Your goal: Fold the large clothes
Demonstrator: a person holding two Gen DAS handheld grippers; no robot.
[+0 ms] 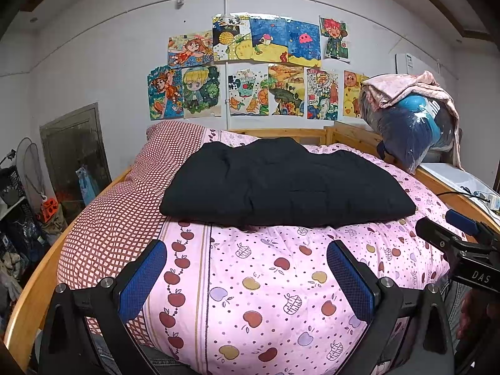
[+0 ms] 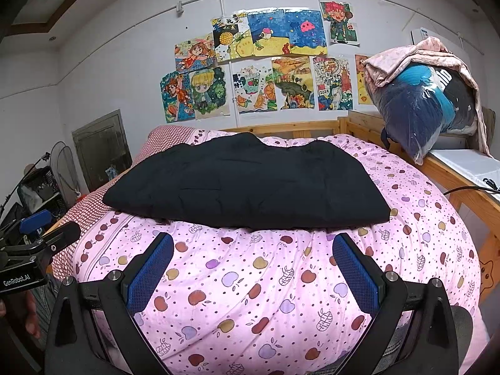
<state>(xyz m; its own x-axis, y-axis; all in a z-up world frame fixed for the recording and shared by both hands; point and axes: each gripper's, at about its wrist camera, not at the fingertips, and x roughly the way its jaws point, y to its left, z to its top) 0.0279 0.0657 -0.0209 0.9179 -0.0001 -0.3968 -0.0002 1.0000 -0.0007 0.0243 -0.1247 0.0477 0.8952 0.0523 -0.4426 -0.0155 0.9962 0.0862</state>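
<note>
Left gripper [image 1: 247,268] and right gripper [image 2: 253,265] both spread wide, empty, low over the quilt [image 1: 281,281]. Black garment [image 1: 281,184] straight ahead, folded flat on the bed — long axis crosswise, near edge facing both, neither arm clearly closer.

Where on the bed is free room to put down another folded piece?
Free: the pink apple-print quilt between the folded black garment and both open claws, left claw, right claw. Also free: the quilt's right side. Crowded: the plastic-wrapped bundle on the wooden side ledge.
</note>
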